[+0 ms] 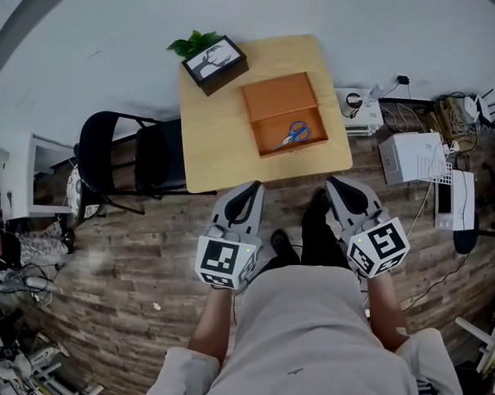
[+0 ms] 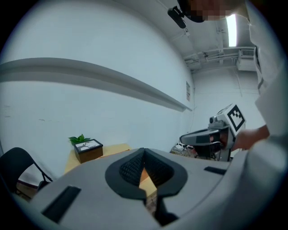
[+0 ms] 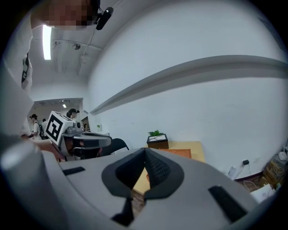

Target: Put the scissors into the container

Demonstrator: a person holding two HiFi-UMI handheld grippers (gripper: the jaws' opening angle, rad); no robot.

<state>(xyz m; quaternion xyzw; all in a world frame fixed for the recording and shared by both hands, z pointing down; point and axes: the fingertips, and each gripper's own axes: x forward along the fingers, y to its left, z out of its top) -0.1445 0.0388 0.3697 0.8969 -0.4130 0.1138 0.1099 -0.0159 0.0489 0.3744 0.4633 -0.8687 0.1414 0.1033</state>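
Note:
Blue-handled scissors (image 1: 295,134) lie inside the open orange-brown container (image 1: 286,113) on the small wooden table (image 1: 221,145) in the head view. Both grippers are held back from the table, close to the person's body and over the floor. The left gripper (image 1: 251,187) points at the table's near edge with its jaws shut and nothing between them. My right gripper (image 1: 335,183) is likewise shut and empty. In the right gripper view the container (image 3: 177,153) shows far off on the table (image 3: 200,148). The left gripper view shows only a sliver of table (image 2: 112,149) past the closed fingertips (image 2: 144,152).
A dark box with a plant (image 1: 213,61) stands on the table's far left corner. A black chair (image 1: 135,161) stands left of the table. White boxes, a power strip and cables (image 1: 417,144) lie on the floor to the right. Clutter lines the left edge of the brick-patterned floor.

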